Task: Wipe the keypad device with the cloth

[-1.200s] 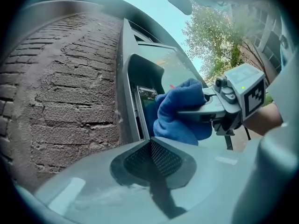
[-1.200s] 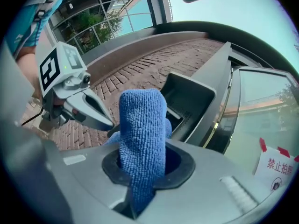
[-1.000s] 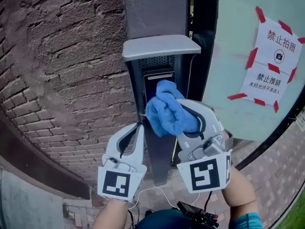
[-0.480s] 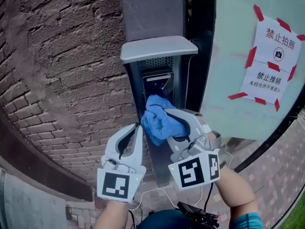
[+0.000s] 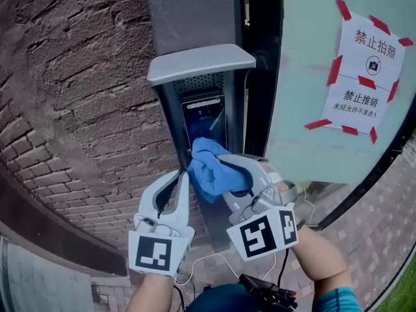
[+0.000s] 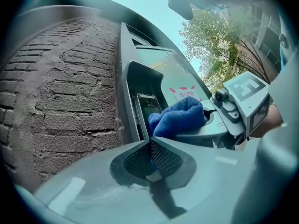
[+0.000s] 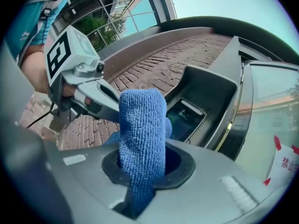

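The right gripper (image 5: 224, 168) clamps the blue cloth (image 5: 207, 173) over the lower part of the keypad device (image 5: 204, 114). The left gripper (image 5: 181, 176) sits just beside it, jaws together, empty. A taped notice (image 5: 364, 77) reads 禁止拍照, 禁止推销

A rough reddish-brown brick wall (image 5: 71, 96) fills the left of the head view. At the upper right, a white paper notice (image 5: 366, 77) is fixed by red tape strips (image 5: 335, 70) to a pale green glass pane (image 5: 299, 122).
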